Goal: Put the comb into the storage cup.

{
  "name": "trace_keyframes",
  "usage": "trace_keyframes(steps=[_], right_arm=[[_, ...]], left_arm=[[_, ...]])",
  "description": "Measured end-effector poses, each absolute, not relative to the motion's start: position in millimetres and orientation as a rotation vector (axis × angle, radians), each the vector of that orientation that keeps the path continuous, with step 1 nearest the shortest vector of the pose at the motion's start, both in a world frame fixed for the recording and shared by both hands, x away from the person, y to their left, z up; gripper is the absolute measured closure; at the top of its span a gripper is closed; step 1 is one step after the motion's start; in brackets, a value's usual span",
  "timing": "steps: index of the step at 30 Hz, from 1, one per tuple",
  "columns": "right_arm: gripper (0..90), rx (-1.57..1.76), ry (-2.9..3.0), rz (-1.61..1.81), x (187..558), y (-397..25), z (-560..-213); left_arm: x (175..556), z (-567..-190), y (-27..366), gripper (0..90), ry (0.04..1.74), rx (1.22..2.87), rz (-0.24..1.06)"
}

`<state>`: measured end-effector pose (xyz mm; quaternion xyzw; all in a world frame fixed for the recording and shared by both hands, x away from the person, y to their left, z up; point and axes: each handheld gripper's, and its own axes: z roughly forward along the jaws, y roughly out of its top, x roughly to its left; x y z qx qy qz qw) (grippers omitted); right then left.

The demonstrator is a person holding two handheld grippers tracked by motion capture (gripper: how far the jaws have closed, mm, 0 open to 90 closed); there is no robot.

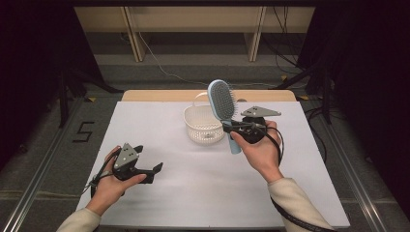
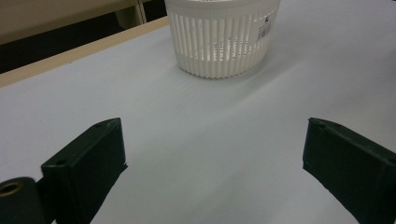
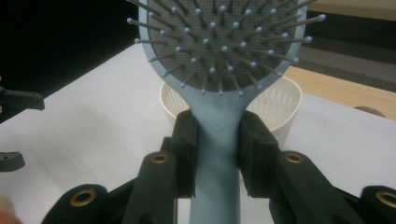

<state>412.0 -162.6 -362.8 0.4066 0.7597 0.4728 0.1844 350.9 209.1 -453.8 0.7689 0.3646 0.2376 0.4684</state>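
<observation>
A light blue hairbrush with a grey bristle pad is held upright above the table, bristles toward me. My right gripper is shut on its handle, just below the head. Behind it stands a white slotted plastic basket with a handle; the basket lies past the brush in the right gripper view. My left gripper rests low at the front left of the table, open with nothing between its jaws. It faces the basket from a distance.
A white sheet covers the table, with a wooden edge showing at the far side. Beyond it are floor, cables and bench legs. Bare sheet lies between the left gripper and the basket.
</observation>
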Motion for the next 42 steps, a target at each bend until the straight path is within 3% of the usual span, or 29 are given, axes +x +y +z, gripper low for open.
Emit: trace_keyframes(steps=[42], right_arm=[[70.4,1.142,2.099,1.352,427.7,-156.0,-360.0]], left_arm=[[350.5,-454.2,208.7,5.4,0.890,1.892,0.584]])
